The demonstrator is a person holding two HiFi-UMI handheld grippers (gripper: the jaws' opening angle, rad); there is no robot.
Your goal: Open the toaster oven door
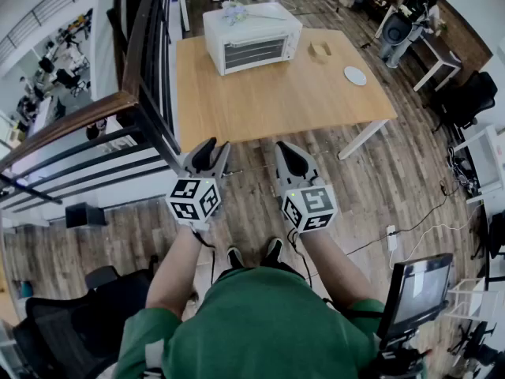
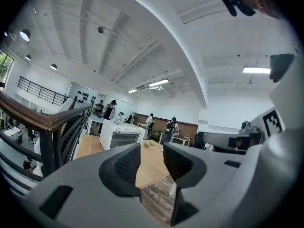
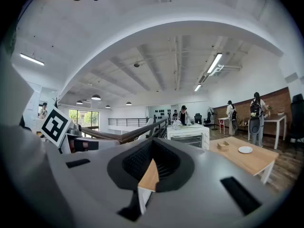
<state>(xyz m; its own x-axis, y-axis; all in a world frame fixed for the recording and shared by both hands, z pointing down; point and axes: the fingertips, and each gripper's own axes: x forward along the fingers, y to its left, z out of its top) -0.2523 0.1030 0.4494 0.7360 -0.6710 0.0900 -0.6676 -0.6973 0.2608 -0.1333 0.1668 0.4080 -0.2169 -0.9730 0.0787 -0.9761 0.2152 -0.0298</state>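
Observation:
A white toaster oven (image 1: 252, 38) stands at the far side of a wooden table (image 1: 276, 105), its glass door closed and facing me. It also shows far off as the toaster oven (image 2: 122, 136) in the left gripper view and the toaster oven (image 3: 190, 136) in the right gripper view. Both grippers hang side by side over the floor, well short of the table's near edge. My left gripper (image 1: 214, 151) (image 2: 152, 161) is open, with nothing in the gap between its pads. My right gripper (image 1: 286, 153) (image 3: 152, 156) is shut and empty.
A dark stair railing (image 1: 95, 121) runs along the table's left. A small wooden box (image 1: 320, 50) and a white plate (image 1: 355, 75) lie on the table's right part. A crumpled clear bundle (image 1: 235, 8) sits on the oven. A stand with a screen (image 1: 418, 290) is at lower right.

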